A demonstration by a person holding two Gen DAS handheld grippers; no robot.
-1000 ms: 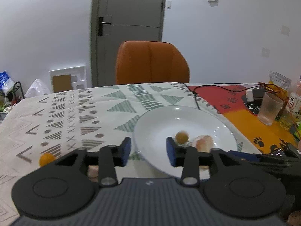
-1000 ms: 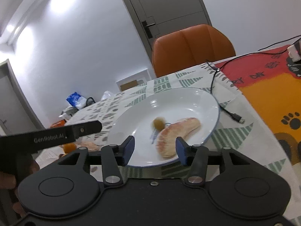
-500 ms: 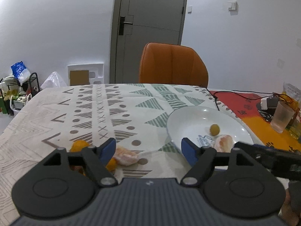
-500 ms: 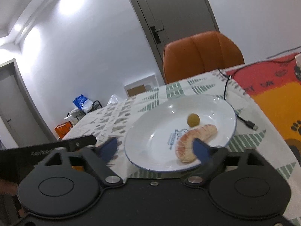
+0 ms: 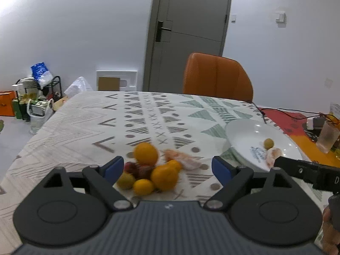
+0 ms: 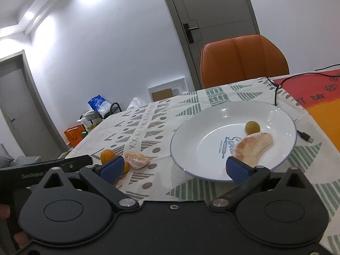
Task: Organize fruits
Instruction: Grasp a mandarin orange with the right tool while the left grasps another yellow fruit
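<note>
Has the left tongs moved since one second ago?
Yes. The left tongs swung left, away from the white plate: the plate now lies at the right edge of its view, and the fruit pile sits between its open fingers.

One plate [image 6: 282, 114], one chair [image 6: 242, 61]

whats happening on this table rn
A person is sorting fruit with two handheld claws. The left claw hangs open over the fruit pile on the tablecloth. The right claw is open and empty near the white plate, which holds a small green fruit and a pomelo segment.
</note>
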